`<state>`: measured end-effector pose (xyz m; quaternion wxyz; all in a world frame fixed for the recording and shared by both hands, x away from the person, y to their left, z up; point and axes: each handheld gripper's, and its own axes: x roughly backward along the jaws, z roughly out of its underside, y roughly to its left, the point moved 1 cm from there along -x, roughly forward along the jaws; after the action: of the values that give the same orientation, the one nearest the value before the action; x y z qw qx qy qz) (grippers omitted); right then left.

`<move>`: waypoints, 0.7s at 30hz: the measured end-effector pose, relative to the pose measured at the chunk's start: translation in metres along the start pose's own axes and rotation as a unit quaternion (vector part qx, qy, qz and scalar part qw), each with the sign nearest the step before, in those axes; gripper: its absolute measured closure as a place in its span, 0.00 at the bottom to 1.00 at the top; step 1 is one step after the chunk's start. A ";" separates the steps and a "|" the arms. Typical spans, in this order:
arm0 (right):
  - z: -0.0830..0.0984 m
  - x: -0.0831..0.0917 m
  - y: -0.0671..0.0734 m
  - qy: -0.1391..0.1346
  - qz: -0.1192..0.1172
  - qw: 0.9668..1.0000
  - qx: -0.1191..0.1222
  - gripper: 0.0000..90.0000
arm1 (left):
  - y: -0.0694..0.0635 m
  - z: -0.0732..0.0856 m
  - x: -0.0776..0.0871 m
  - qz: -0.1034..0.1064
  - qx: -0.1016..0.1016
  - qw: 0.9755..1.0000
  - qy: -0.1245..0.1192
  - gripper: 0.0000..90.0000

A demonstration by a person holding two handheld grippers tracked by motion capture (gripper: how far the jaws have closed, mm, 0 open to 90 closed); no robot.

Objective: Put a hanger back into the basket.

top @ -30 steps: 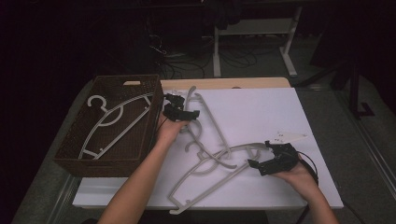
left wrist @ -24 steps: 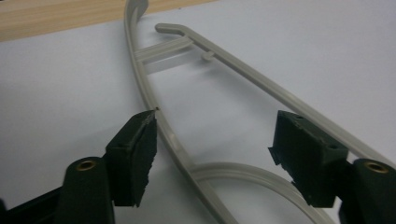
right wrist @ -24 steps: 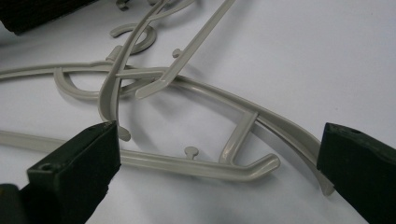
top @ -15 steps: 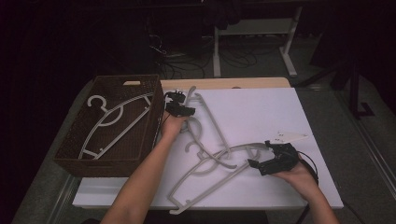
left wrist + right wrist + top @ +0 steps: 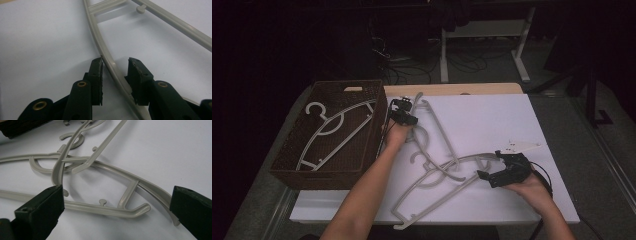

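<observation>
Hanger (image 5: 110,63) between narrowing left claw (image 5: 115,68) jaws

The basket (image 5: 332,165) sits on the left end of the board (image 5: 492,115), with one hanger (image 5: 334,131) lying inside it. Just right of the basket, two more hangers lie crossed on the board: the upper hanger (image 5: 439,132) nearer the basket, the lower hanger (image 5: 437,192) farther right and toward the person.

High view overhead, 2 close views, hangers (image 5: 447,170) shared
</observation>
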<state>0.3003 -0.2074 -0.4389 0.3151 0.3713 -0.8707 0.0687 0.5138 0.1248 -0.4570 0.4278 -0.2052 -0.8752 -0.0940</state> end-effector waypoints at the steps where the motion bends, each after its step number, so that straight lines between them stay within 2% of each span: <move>1: 0.000 0.000 0.000 0.000 0.000 1.000 -0.001 0.00 | 0.000 0.000 0.000 -0.001 -0.002 1.000 0.002 0.74; 6: 0.000 0.001 0.000 -0.001 0.000 1.000 -0.001 0.00 | -0.001 -0.002 -0.002 -0.002 -0.003 1.000 0.000 0.83; 11: 0.000 0.001 -0.001 -0.002 0.001 1.000 -0.001 0.00 | -0.006 -0.005 -0.003 0.001 -0.013 1.000 0.001 0.90; 18: 0.000 0.001 -0.001 -0.003 0.001 1.000 -0.002 0.00 | -0.011 -0.009 -0.004 0.014 -0.023 1.000 0.003 0.91; 21: 0.000 0.003 -0.001 -0.005 0.001 1.000 -0.004 0.00 | -0.019 -0.013 -0.002 0.023 -0.042 0.999 -0.003 0.91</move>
<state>0.2995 -0.2095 -0.4374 0.3119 0.3696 -0.8730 0.0636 0.5157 0.1030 -0.4504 0.4179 -0.2431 -0.8670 -0.1206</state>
